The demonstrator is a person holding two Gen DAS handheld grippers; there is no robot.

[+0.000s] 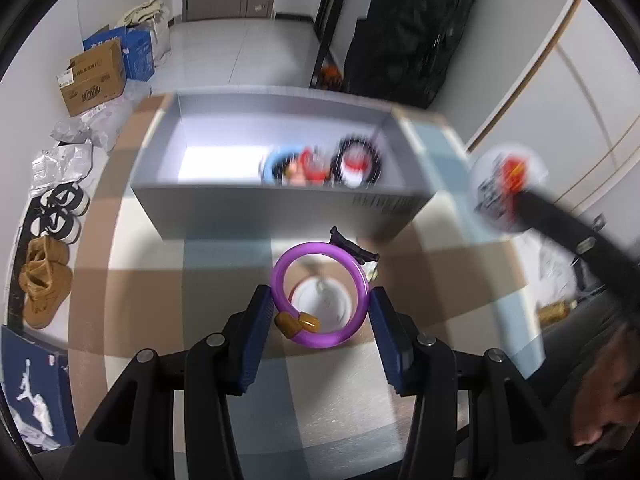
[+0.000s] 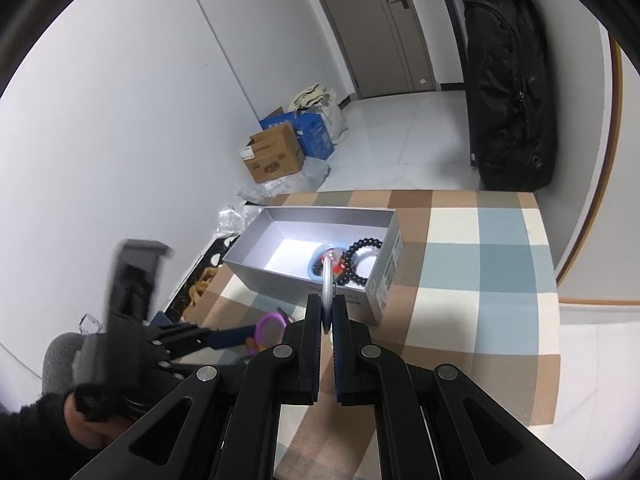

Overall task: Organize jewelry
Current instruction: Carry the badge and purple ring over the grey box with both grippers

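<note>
From the left wrist view, the grey box (image 1: 280,152) on the checked bench (image 1: 224,384) already holds several pieces at its right end: a blue ring (image 1: 270,168), something red (image 1: 310,164) and a dark beaded bracelet (image 1: 360,160), all blurred. The purple bangle (image 1: 320,294) with its amber clasp sits between the left gripper (image 1: 320,320)'s jaws, which stand partly spread; the left pad meets the bangle's rim, but on the right I cannot tell whether it touches, so a grip is unconfirmed. A small black clip (image 1: 354,246) lies just beyond the bangle, before the box. From the right wrist view, the right gripper (image 2: 327,316)'s jaws are pressed together, pinching a thin pale disc (image 2: 328,280) on edge, over the box's near wall. By my reading the task is about midway: bangle, clip and disc remain outside.
</note>
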